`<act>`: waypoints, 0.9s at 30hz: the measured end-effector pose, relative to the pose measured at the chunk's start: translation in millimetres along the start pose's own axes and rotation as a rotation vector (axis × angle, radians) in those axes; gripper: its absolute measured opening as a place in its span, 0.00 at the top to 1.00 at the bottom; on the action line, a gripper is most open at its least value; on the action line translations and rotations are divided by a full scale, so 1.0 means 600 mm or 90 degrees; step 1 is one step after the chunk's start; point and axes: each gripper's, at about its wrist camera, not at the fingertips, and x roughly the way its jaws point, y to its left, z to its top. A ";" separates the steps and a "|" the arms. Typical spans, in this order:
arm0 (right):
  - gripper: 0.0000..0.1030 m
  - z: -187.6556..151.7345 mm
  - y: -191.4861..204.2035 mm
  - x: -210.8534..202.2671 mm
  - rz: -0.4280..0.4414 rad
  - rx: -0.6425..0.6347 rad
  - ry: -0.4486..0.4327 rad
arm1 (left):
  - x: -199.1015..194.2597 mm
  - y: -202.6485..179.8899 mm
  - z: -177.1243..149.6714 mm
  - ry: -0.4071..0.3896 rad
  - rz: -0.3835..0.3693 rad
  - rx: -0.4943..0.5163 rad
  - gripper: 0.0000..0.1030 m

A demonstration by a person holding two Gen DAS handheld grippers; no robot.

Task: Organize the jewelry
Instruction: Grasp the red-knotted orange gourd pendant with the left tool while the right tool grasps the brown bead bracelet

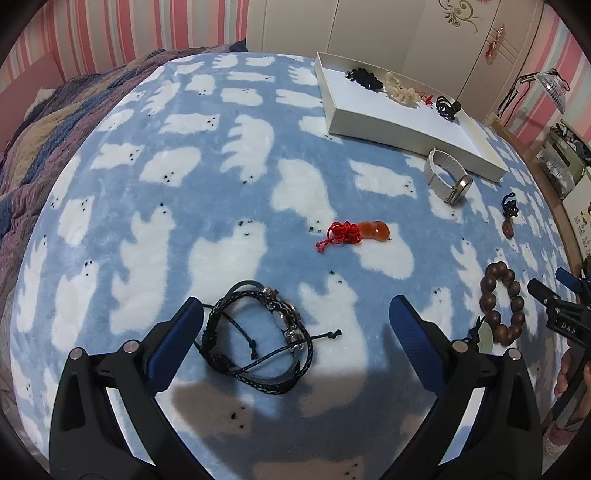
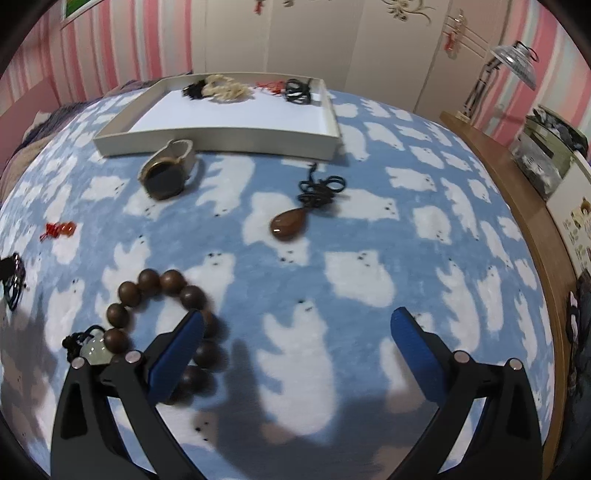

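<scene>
Everywhere, bear-print blanket; striped pink walls.

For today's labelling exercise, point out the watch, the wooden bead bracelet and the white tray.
watch (image 2: 162, 181): right wrist view, on its dark round face.
wooden bead bracelet (image 1: 488, 285): left wrist view, on one brown bead at its upper left.
white tray (image 2: 221, 142): right wrist view, on its near outer wall.

Even indoor light; soft shadows near bottom; strong fisheye bending, dark corners; right view slightly blurred.
</scene>
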 end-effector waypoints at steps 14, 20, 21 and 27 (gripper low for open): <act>0.03 0.013 0.041 0.034 -0.017 -0.089 0.058 | 0.041 -0.032 0.040 0.022 -0.012 0.063 0.17; 0.23 0.022 0.044 0.050 0.040 -0.106 0.120 | 0.061 -0.042 0.056 0.056 -0.010 0.096 0.24; 0.24 0.024 0.045 0.051 0.041 -0.113 0.126 | 0.062 -0.044 0.057 0.055 -0.003 0.106 0.24; 0.32 0.033 0.055 0.058 0.058 -0.144 0.168 | 0.075 -0.061 0.072 0.069 0.016 0.166 0.33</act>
